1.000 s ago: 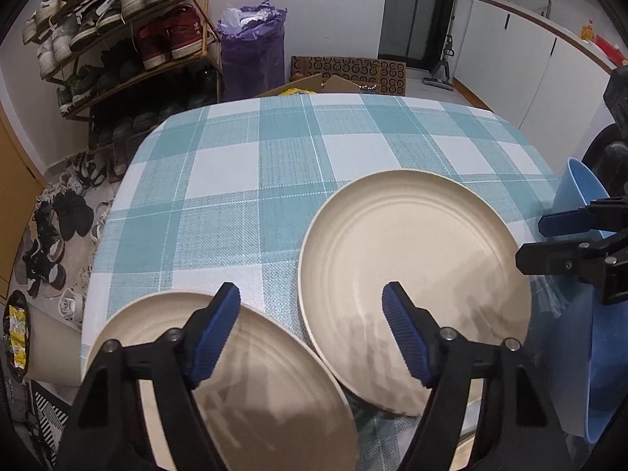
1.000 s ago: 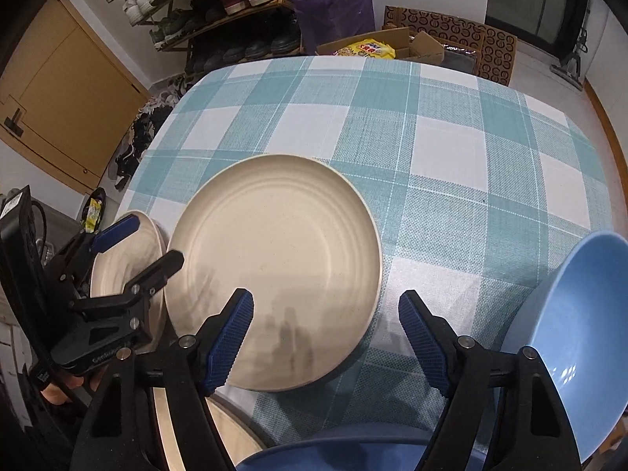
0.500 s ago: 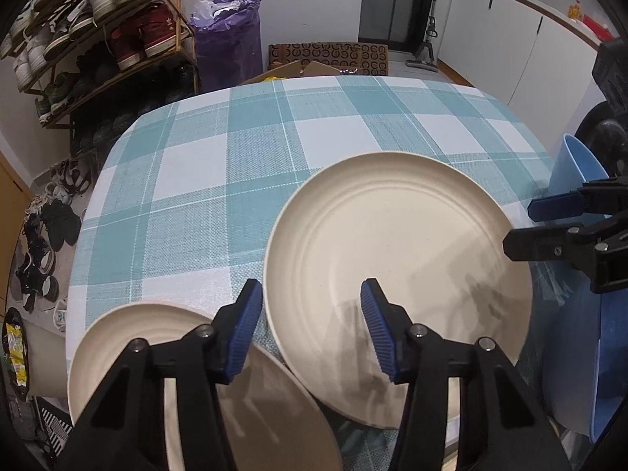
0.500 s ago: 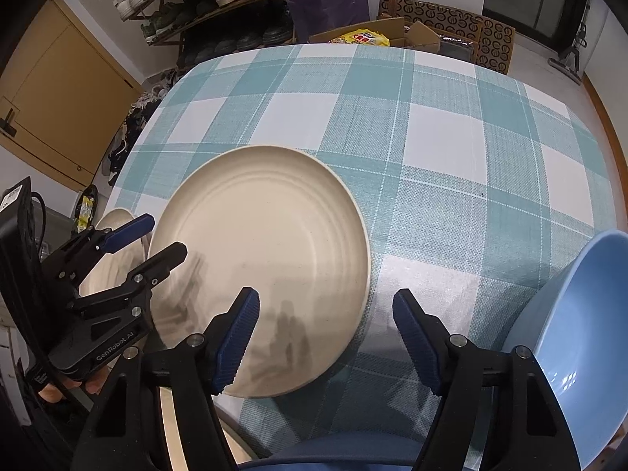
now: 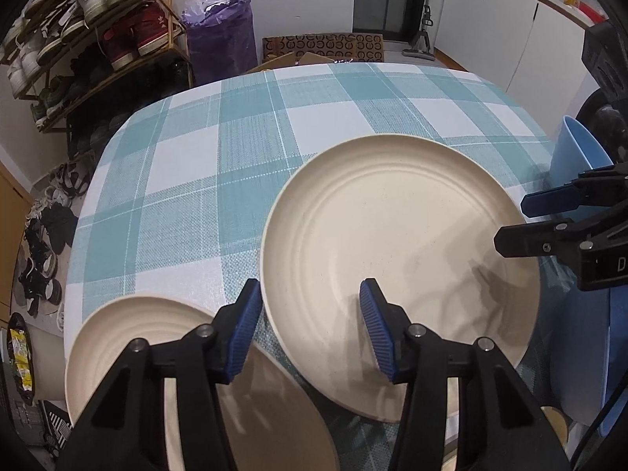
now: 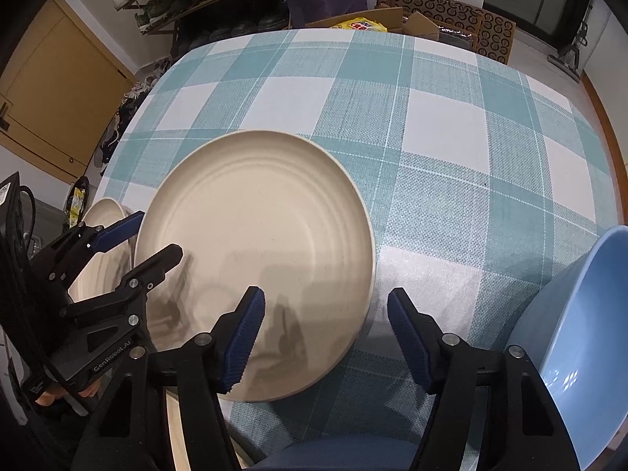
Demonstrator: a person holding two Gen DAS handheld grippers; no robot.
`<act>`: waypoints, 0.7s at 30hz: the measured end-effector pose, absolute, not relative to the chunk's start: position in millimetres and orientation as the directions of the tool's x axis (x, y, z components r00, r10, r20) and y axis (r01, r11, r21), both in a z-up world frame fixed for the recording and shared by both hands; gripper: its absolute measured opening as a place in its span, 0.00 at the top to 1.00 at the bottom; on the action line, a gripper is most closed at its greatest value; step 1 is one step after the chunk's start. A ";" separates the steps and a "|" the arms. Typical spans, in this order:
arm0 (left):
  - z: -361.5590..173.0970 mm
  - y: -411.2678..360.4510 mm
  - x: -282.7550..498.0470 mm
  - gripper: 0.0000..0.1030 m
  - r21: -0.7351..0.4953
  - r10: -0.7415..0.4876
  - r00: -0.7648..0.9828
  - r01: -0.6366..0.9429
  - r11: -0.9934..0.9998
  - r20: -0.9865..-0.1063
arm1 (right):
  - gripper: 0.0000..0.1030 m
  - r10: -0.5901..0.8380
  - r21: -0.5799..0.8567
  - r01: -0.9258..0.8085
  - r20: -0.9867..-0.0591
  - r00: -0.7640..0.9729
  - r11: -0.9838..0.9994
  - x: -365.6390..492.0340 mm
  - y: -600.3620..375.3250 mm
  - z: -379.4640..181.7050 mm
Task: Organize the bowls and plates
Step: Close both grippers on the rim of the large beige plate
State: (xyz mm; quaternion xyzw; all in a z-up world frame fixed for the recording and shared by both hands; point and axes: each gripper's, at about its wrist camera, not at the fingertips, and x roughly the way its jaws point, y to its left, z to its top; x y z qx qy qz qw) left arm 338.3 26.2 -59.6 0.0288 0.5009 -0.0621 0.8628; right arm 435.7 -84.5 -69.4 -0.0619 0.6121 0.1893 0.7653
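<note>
Two cream plates on a counter [image 5: 251,125] draped in a teal-and-white checked cloth: large plate [image 5: 392,267] near the middle, smaller plate [image 5: 129,337] at the near left corner, rim just beside the large one's. Light blue bowl [image 6: 585,314] at the right edge, well apart from the small plate. Left hand-held gripper [image 5: 310,322] over the large plate's left rim, one blue pad outside the rim and one over the plate's inner face, jaws having just been closing yet apart, pressing on nothing. Right hand-held gripper [image 6: 325,333] over the plate's right rim, jaws likewise having just been closing, apart, rim between them but unpinched. Behind the counter: shoe rack [image 5: 90,39] crowded with sneakers, purple bag [image 5: 219,39], patterned cardboard boxes [image 6: 443,15], white cabinets [image 5: 510,27], wooden door [image 6: 51,90], shoes scattered on the floor [image 5: 43,243].
</note>
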 end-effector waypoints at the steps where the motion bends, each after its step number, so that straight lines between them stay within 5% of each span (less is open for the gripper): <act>1: -60.1 25.3 338.0 0.51 -0.012 -0.078 0.486 0.138 0.990 -0.871 | 0.39 0.210 0.134 -0.366 -0.961 0.178 0.921 435.4 -84.2 -70.3; 11: -63.0 24.8 336.6 0.51 -0.024 -0.096 0.477 0.155 0.988 -0.874 | 0.50 0.198 0.124 -0.362 -0.965 0.173 0.924 434.2 -83.5 -75.6; 21: -67.7 27.4 337.2 0.67 -0.062 -0.129 0.456 0.158 0.986 -0.881 | 0.50 0.187 0.111 -0.344 -0.962 0.197 0.932 433.4 -88.2 -75.2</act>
